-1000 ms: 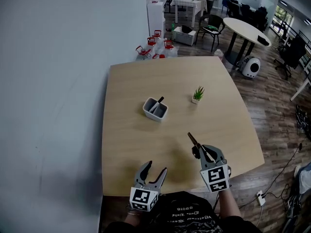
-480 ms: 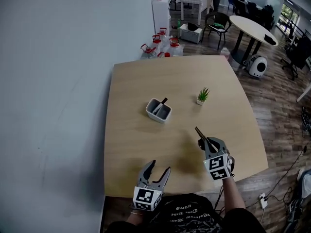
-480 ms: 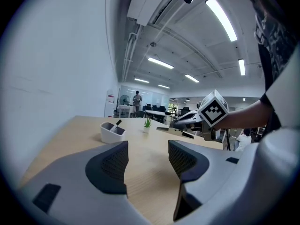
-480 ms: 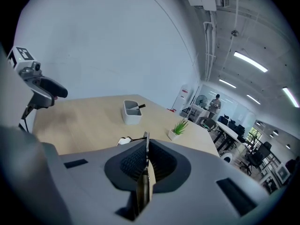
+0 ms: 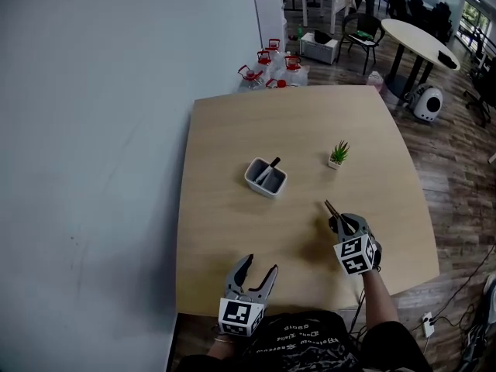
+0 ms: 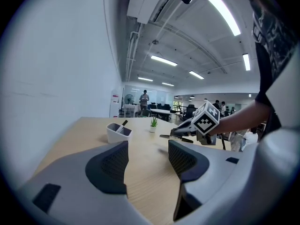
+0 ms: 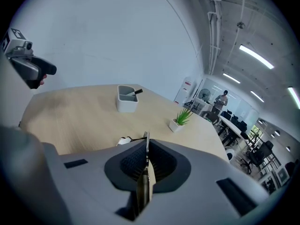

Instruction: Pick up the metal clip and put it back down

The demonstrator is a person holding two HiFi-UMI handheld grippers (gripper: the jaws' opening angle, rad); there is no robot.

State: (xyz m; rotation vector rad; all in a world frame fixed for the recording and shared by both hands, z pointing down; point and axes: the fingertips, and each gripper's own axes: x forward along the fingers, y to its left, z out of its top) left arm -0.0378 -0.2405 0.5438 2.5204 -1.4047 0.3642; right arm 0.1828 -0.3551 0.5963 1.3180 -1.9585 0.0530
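Jaws: R gripper [image 5: 342,225] clenched on metal clip [image 5: 332,209] — flat between pads so it can't twist, tip toward 11 o'clock, 5 o'clock of pen tray [image 5: 266,177]. L gripper [image 5: 260,266] agape, empty — prob. just spare.

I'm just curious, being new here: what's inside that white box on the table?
A dark, slim object leans in the white box, its tip above the rim. Whether anything else lies at the bottom cannot be told.
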